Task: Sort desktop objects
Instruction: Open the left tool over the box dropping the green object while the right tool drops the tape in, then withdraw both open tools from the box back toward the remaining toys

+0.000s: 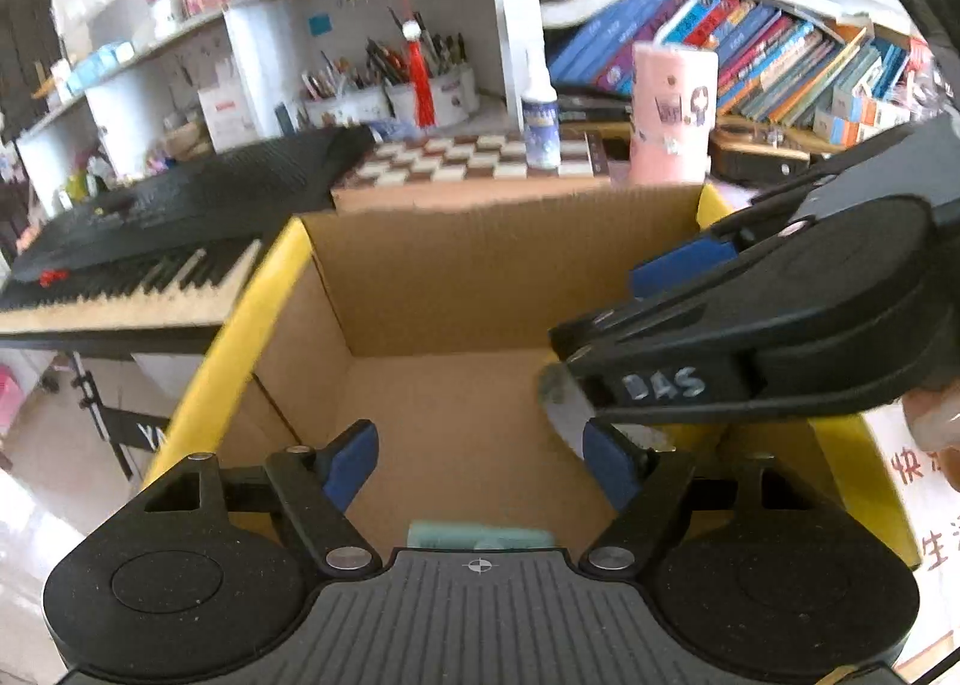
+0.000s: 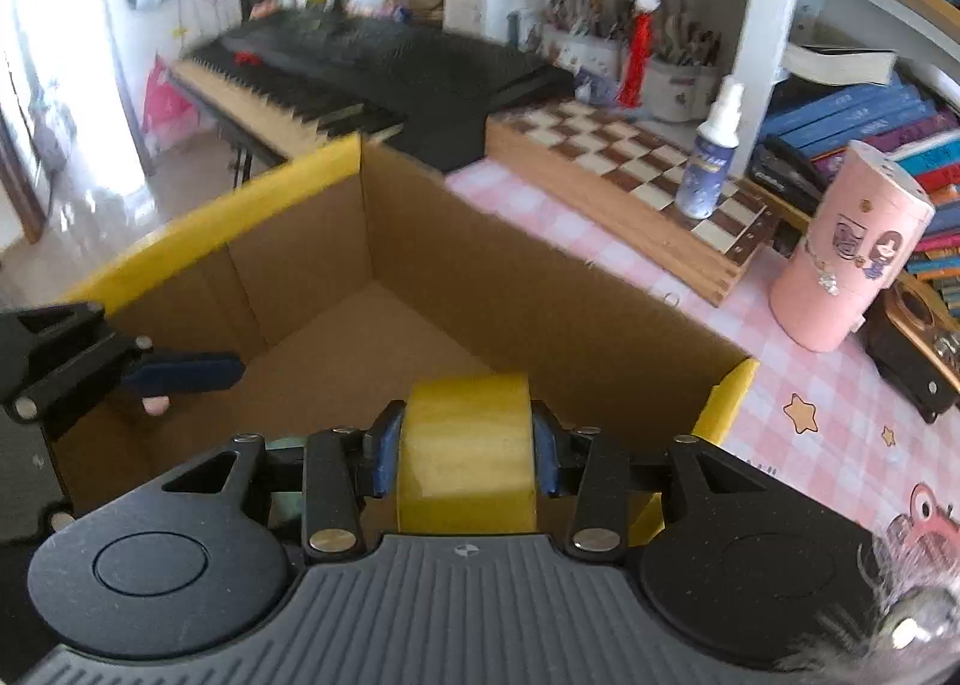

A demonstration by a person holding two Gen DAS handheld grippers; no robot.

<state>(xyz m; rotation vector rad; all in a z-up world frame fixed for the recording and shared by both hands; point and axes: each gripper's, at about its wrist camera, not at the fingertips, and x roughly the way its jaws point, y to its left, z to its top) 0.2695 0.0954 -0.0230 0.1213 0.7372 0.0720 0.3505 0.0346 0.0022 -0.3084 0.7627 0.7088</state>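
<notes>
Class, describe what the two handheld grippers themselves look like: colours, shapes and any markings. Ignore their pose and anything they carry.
Both grippers are black plastic. The left gripper has two blue finger pads, black linkage bars with silver rivets, round discs on either side and a ribbed grey base bearing a small crosshair mark. The right gripper has the same build; seen from the left camera, its side carries white handwritten letters, seemingly "DAS". No cables or sleeves show.

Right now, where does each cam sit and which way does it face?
Left wrist: on the left gripper, open, above the box, facing shelves; right gripper crosses at right.
Right wrist: on the right gripper, shut on the tape, over the box's near edge; left gripper at left.
Shared: box, chessboard, spray bottle, pink canister, keyboard.
</notes>
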